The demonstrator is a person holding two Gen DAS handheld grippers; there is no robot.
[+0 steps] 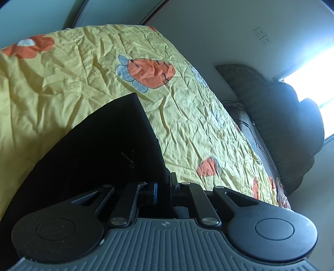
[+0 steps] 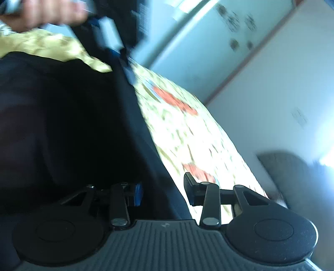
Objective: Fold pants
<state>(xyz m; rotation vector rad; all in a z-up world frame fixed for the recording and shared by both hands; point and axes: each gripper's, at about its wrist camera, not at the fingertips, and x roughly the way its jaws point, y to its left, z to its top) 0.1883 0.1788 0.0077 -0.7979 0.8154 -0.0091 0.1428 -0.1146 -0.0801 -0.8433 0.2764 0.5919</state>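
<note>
- Left gripper [image 1: 163, 187], low in the middle of the left wrist view, has its two fingers drawn tight together, pinching the near edge of the black pants [image 1: 100, 146].
- Black pants fill the lower left of that view, rising to a squared corner near the frame's middle, and they lie on the yellow bedspread [image 1: 198, 116].
- Yellow bedspread, creased and printed with orange carrot-like shapes, runs from the upper left down to the lower right of the left wrist view.
- Grey wall [image 1: 208, 31] sits behind it at upper right, with a white socket plate [image 1: 262, 35] on it.
- Dark cushions [image 1: 281, 116] stand against the wall at the right, beside a bright window [image 1: 313, 79].
- Right gripper [image 2: 162, 192], low in the middle of the right wrist view, has its fingers spread apart; the pants' edge passes between them, and the blue-padded left finger [image 2: 137, 195] lies against the cloth while the right finger [image 2: 191, 191] stands clear of it.
- Pants take up the left half of this blurred view, over the same yellow cover, which shows at upper left and mid-right.
- Hand [image 2: 41, 14], blurred, holds the other gripper at the upper left of the right wrist view, its tip meeting the pants' upper edge.
</note>
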